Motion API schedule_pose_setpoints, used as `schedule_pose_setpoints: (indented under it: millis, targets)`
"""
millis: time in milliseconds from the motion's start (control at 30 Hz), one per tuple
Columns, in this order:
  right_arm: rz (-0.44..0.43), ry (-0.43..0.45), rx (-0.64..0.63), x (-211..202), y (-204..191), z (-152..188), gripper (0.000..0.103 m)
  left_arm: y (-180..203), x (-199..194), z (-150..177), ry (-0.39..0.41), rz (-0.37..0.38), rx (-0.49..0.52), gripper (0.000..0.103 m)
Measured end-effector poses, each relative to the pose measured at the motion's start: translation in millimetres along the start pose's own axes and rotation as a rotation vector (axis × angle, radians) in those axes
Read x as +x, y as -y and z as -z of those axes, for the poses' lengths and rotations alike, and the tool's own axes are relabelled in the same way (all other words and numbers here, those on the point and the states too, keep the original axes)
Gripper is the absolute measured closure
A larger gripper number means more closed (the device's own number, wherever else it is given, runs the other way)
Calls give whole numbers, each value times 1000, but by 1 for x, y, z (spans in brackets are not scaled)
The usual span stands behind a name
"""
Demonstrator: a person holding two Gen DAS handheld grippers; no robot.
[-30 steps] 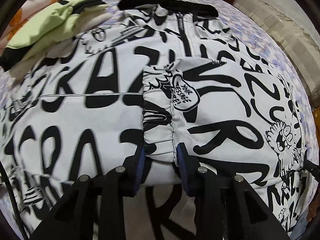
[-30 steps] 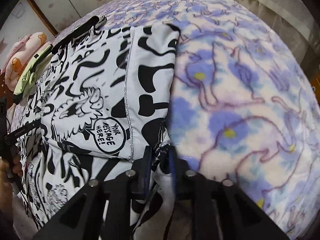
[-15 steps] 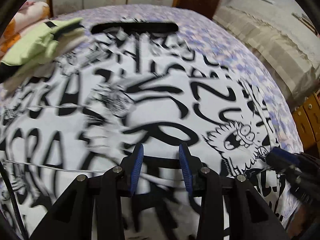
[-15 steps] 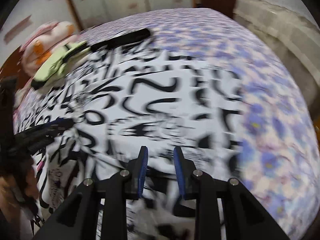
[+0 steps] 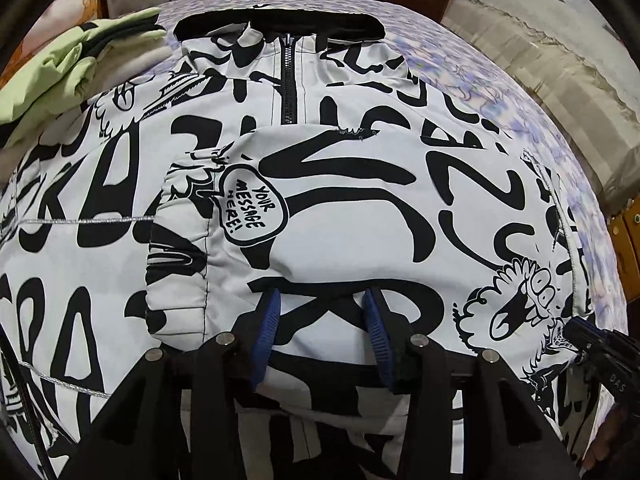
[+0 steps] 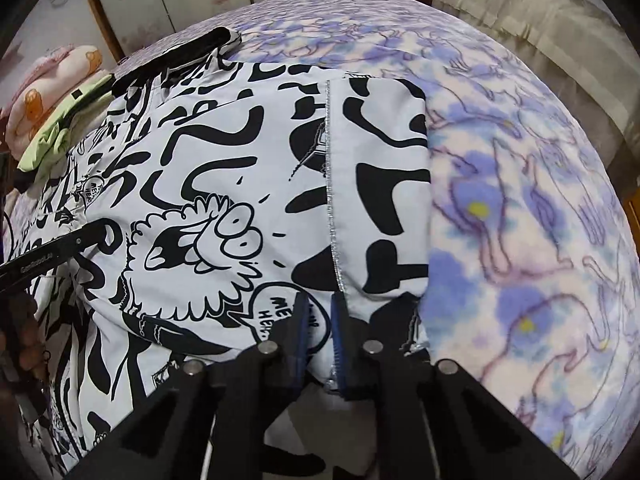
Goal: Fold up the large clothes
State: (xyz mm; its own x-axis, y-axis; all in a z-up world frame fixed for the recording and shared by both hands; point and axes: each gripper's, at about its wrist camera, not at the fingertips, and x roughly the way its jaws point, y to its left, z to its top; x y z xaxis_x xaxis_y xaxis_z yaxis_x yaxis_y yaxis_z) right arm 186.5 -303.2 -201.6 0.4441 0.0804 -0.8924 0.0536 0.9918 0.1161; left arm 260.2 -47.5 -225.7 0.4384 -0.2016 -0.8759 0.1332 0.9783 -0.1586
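Left wrist view: the jacket (image 5: 320, 200) is spread on the bed (image 5: 520, 92), collar at 12 o'clock, long axis straight ahead. The left tongs (image 5: 320, 312) are seen wide apart, nothing held, over the folded sleeve.

Right wrist view: the right tongs (image 6: 320, 320) are nearly closed, pinching the jacket's hem at 6 o'clock; the hem below is hidden.

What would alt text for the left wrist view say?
A black-and-white graffiti-print jacket lies zipped on a purple floral blanket, one sleeve folded across its front. The left hand-held gripper hovers open over it; a green garment sits far left.
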Motion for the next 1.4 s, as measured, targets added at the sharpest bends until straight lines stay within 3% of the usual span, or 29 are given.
schedule_pose_setpoints:
  millis: [300, 667, 967, 1200, 1400]
  targets:
    - [5, -10, 18, -14, -14, 3, 83, 6, -23, 6, -18, -25, -10, 30]
    - [-28, -29, 27, -57, -34, 24, 82, -1, -87, 39, -22, -21, -55, 28]
    - [-92, -26, -8, -99, -70, 51, 75, -8, -175, 83, 48, 20, -30, 10]
    - [-141, -22, -64, -120, -113, 75, 74, -37, -235, 121, 86, 18, -60, 10]
    - [-193, -17, -119, -136, -153, 93, 74, -76, -272, 149, 115, -45, -100, 10]
